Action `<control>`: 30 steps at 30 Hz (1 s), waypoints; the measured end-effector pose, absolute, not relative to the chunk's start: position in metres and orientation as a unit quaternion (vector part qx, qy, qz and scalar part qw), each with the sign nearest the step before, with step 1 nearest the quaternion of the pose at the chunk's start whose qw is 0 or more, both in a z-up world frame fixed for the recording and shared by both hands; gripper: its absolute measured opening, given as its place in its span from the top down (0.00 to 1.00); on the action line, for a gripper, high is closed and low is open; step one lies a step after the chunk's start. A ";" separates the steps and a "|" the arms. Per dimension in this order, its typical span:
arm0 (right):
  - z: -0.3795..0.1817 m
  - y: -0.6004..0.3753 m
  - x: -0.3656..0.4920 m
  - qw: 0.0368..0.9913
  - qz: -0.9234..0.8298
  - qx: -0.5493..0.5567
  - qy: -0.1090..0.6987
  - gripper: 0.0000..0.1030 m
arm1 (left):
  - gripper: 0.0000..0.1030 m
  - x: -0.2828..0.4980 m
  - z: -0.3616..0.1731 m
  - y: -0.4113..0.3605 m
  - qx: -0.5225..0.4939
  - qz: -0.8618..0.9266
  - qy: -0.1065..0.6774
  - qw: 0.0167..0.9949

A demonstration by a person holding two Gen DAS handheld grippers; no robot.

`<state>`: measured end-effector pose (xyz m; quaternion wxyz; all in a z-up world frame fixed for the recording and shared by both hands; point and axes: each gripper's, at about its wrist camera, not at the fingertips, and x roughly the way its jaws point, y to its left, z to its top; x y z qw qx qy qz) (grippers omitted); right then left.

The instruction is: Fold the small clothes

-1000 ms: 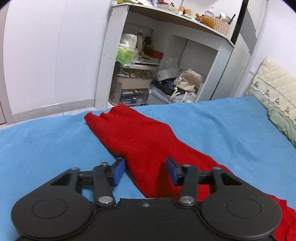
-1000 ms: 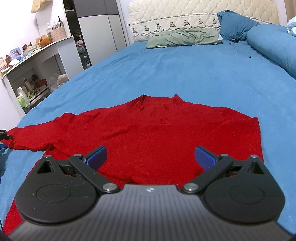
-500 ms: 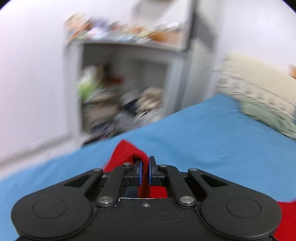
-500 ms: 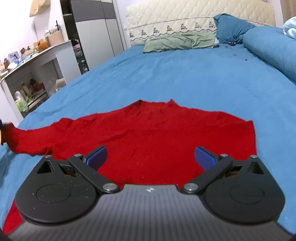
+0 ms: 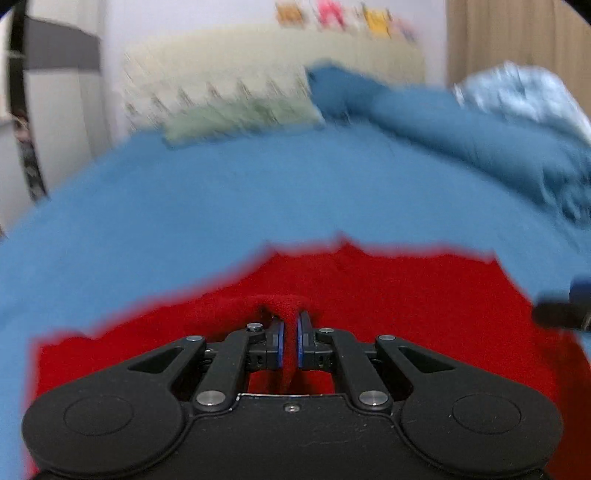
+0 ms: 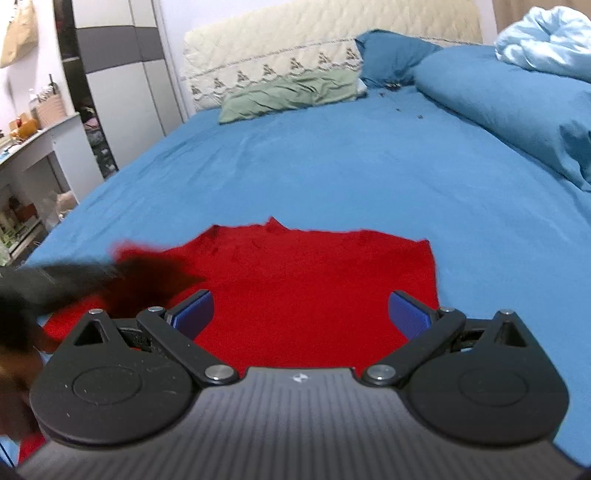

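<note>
Clamping a fold of the red sweater (image 5: 388,295), the left gripper (image 5: 289,338) has swung from the shelf side over the garment spread on the blue bed (image 6: 332,166); the right gripper (image 6: 300,314) hovers, jaws wide, empty.

My left camera sits just behind my left jaws, low over the red garment (image 5: 406,295), facing along the blue bed (image 5: 258,192) toward the headboard (image 5: 258,70); its picture is blurred. My right camera sits just behind my right jaws, also low and close, tilted down, facing the same headboard (image 6: 325,33). Both views share the garment (image 6: 314,288) ahead of the jaws, the green pillow (image 6: 291,94), and the bedding beyond.
</note>
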<state>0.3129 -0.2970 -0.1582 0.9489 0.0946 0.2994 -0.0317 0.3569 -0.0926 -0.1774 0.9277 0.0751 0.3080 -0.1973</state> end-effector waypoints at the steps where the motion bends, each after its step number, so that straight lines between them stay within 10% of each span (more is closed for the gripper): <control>1: -0.161 -0.299 0.313 0.948 -0.033 0.093 0.304 0.00 | 0.94 0.356 -0.190 -0.100 0.078 -0.197 0.318 0.924; 7: -0.171 -0.299 0.319 0.945 -0.029 0.089 0.314 0.00 | 0.87 0.345 -0.208 -0.106 0.091 -0.198 0.319 0.922; 11: -0.164 -0.287 0.332 0.948 0.002 0.088 0.305 0.00 | 0.29 0.329 -0.190 -0.076 0.074 -0.199 0.300 0.930; 23: -0.215 -0.158 0.418 0.928 0.131 -0.081 0.340 0.00 | 0.29 0.291 -0.187 0.060 0.060 -0.026 0.313 0.947; 30: -0.217 -0.180 0.430 0.942 0.089 -0.012 0.323 0.64 | 0.31 0.303 -0.190 0.083 0.017 0.001 0.321 0.947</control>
